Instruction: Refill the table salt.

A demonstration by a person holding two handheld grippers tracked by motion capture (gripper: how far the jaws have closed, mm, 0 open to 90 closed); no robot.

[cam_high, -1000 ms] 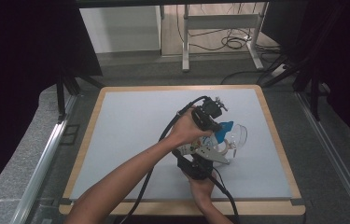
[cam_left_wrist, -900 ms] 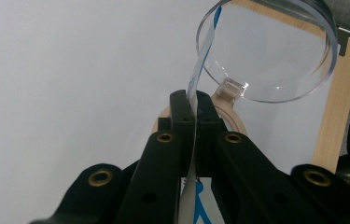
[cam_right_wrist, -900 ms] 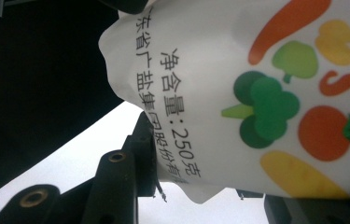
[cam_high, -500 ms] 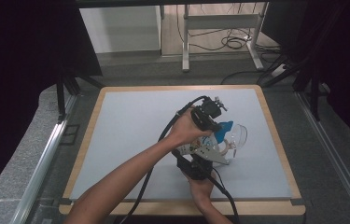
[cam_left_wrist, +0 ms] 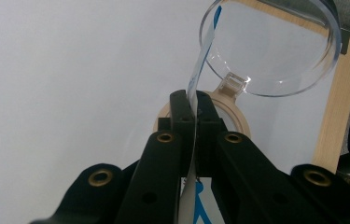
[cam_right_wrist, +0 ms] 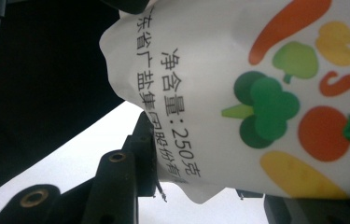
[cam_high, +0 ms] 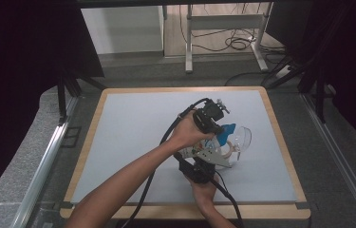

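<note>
A white pouch (cam_right_wrist: 238, 88) printed with vegetables and black lettering sits between the jaws of my right gripper (cam_right_wrist: 210, 177), which is shut on its lower part. My left gripper (cam_left_wrist: 191, 100) is shut on the pouch's thin top edge (cam_left_wrist: 199, 60), which is white with blue. Just beyond it lies a clear round jar (cam_left_wrist: 275, 51) with a wooden ring (cam_left_wrist: 238, 116). In the high view the left gripper (cam_high: 216, 124) comes from above onto the pouch's blue top (cam_high: 227, 129). The right gripper (cam_high: 209, 159) is under it near the front, and the clear jar (cam_high: 243, 137) is to the right.
The pale grey tabletop (cam_high: 133, 128) with a wooden border extends wide to the left and back. Black cables trail from both grippers toward the front edge. Beyond the table are a metal stand (cam_high: 223, 28) and floor cables.
</note>
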